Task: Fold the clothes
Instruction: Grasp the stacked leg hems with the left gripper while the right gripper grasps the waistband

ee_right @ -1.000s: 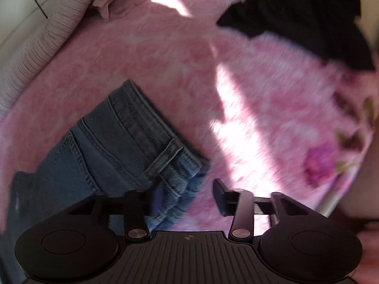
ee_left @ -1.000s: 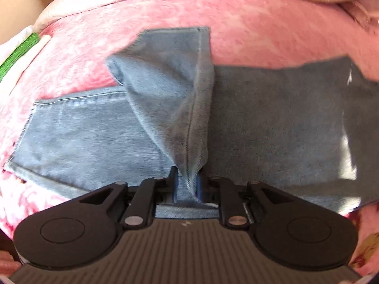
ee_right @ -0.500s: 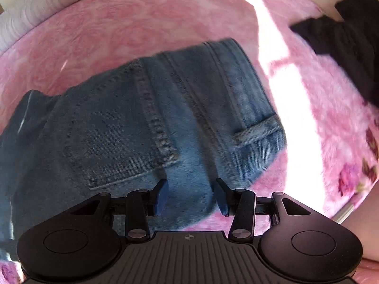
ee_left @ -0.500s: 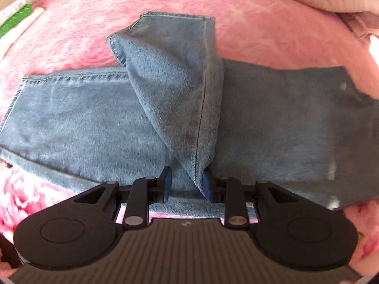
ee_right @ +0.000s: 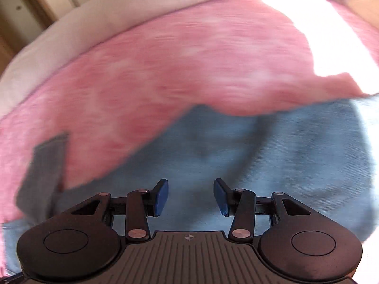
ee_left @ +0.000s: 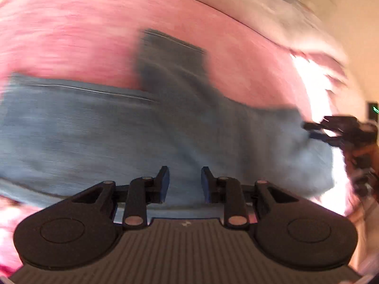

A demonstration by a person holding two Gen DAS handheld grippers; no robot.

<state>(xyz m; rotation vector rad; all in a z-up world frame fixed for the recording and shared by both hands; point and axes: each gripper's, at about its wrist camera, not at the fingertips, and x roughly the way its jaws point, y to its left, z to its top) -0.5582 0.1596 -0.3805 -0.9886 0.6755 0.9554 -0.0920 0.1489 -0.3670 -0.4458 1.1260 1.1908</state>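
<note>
Blue jeans (ee_left: 94,132) lie flat on a pink bedspread (ee_left: 71,35), one leg end (ee_left: 170,56) angled toward the far side. My left gripper (ee_left: 184,182) is open and empty just above the jeans' near edge. My right gripper (ee_right: 191,195) is open and empty over the jeans (ee_right: 272,161) near the waist end. The right gripper also shows in the left wrist view (ee_left: 336,130) at the jeans' right end. Both views are motion-blurred.
A pale ribbed cover (ee_right: 94,16) borders the bedspread (ee_right: 189,59) at the far side. A bright sunlit strip (ee_left: 315,90) crosses the bed on the right. A wall (ee_left: 350,35) stands beyond the bed.
My left gripper has opened and let go of the jeans leg, which now lies flat. Both grippers have moved, blurring the views; the right one now sits over the waist end.
</note>
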